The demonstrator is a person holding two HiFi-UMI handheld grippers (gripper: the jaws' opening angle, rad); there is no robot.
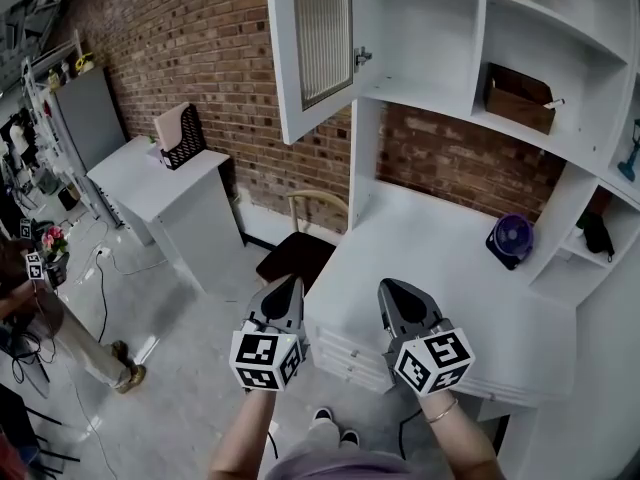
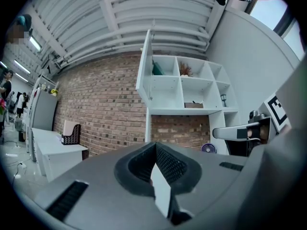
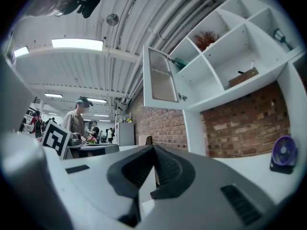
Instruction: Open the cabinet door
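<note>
The white cabinet door (image 1: 312, 48), with a ribbed glass panel, stands swung out to the left at the top of the shelf unit (image 1: 420, 38). A small metal latch (image 1: 362, 58) shows on its inner edge. The same door appears edge-on in the left gripper view (image 2: 145, 66) and angled in the right gripper view (image 3: 160, 83). My left gripper (image 1: 294, 284) and right gripper (image 1: 391, 288) hang low side by side over the desk's front edge, far below the door. Both are shut with nothing between the jaws (image 2: 154, 150) (image 3: 153, 152).
A white desk (image 1: 420, 258) carries a purple fan (image 1: 511, 238) at its back right. A wooden chair (image 1: 300, 253) stands left of the desk. A brown box (image 1: 520, 98) sits on a shelf. A white side table with a black rack (image 1: 180, 138) stands by the brick wall; a person (image 1: 40, 308) is at far left.
</note>
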